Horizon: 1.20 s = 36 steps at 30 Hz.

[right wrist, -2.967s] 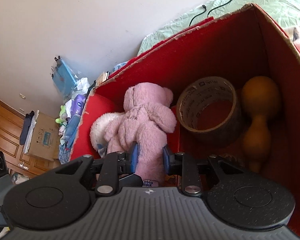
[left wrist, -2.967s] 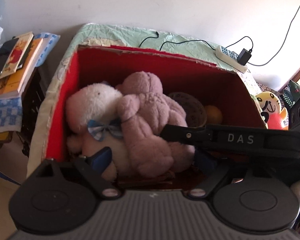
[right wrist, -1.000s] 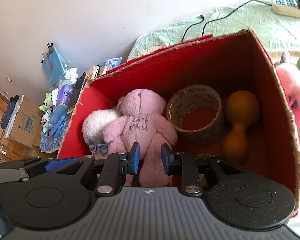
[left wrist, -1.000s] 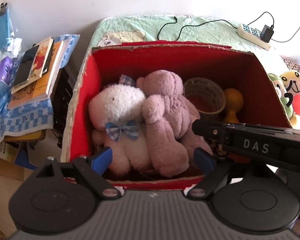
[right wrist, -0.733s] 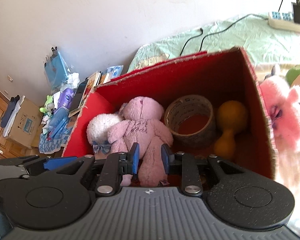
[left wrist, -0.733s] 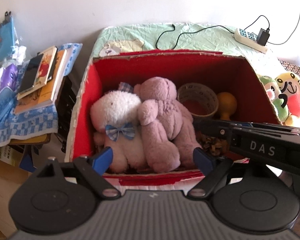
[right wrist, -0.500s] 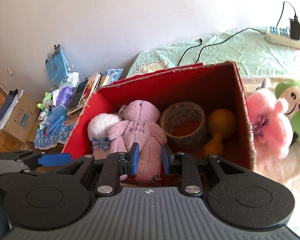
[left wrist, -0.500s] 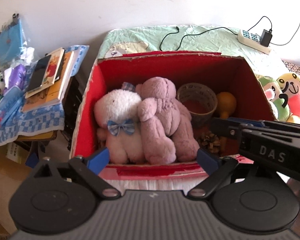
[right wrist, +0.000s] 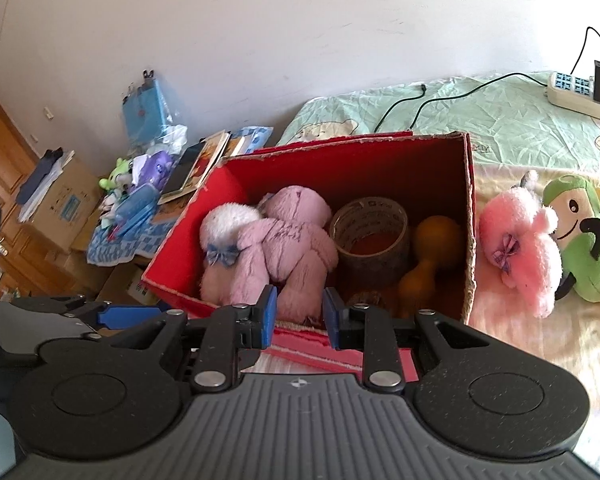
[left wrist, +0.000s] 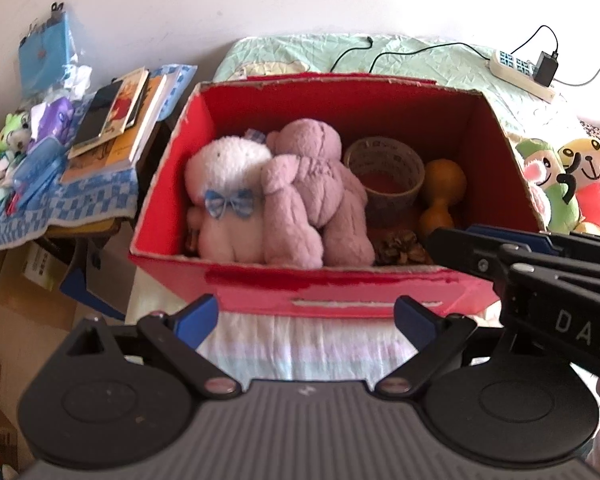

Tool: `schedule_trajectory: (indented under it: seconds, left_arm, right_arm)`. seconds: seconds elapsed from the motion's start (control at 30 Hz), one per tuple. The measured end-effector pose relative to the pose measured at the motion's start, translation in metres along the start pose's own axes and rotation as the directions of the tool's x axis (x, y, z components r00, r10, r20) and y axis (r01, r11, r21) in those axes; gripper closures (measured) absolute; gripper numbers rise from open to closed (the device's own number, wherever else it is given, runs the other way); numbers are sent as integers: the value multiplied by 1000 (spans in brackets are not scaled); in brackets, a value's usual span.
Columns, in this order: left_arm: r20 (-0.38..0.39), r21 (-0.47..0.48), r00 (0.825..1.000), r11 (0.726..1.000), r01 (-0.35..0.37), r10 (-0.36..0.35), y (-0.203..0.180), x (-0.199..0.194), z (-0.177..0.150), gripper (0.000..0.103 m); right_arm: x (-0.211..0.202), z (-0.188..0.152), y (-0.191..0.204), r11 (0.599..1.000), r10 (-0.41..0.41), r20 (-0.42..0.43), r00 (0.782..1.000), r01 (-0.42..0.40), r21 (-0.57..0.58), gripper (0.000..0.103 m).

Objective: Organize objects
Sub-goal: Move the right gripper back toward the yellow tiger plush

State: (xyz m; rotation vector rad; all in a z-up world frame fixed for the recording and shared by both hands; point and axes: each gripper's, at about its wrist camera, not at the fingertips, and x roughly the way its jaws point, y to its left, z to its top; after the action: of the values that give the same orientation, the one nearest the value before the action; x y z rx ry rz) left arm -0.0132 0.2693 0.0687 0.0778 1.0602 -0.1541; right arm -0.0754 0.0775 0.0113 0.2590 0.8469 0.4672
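Observation:
A red cardboard box (left wrist: 340, 288) stands on the bed. It holds a white plush with a blue bow (left wrist: 228, 168), a mauve teddy bear (left wrist: 312, 176), a tape roll (left wrist: 384, 160), an orange gourd-shaped toy (left wrist: 444, 184) and a pine cone (left wrist: 400, 246). My left gripper (left wrist: 306, 320) hovers wide open in front of the box's near wall. My right gripper (right wrist: 300, 316) hangs above that wall with a narrow gap and nothing between its fingers. Beside the box (right wrist: 470, 220) lie a pink plush (right wrist: 520, 248) and a green plush (right wrist: 580, 240).
Left of the bed, a side table carries books (left wrist: 116, 120) and small toys on a blue checked cloth. Cardboard boxes (right wrist: 64, 204) stand on the floor by a wooden door. A power strip (right wrist: 576, 92) with cables lies on the green sheet behind the box.
Both grippers have drawn back and up out of the box. The right gripper, shut on the mauve bear's leg three seconds ago, holds nothing now; the bear lies in the box.

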Motion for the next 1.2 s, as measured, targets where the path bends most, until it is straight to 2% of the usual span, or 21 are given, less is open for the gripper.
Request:
schedule_trajectory:
  seconds: [0.27, 0.63, 0.8, 1.2]
  left_arm:
    - [-49, -9, 998, 1000, -27, 27, -23, 3, -17, 8]
    - [-118, 43, 993, 999, -25, 30, -74, 15, -31, 8]
    - [-152, 88, 988, 996, 2, 12, -104, 24, -33, 8]
    - [-238, 220, 970, 970, 108, -54, -181, 47, -41, 7]
  right_arm:
    - [-11, -12, -14, 999, 35, -54, 998, -36, -22, 75]
    - [-27, -29, -54, 999, 38, -119, 992, -40, -16, 75]
    - [-34, -34, -80, 1000, 25, -134, 991, -24, 8, 75]
    - [-59, -59, -145, 989, -70, -167, 984, 90, 119, 75]
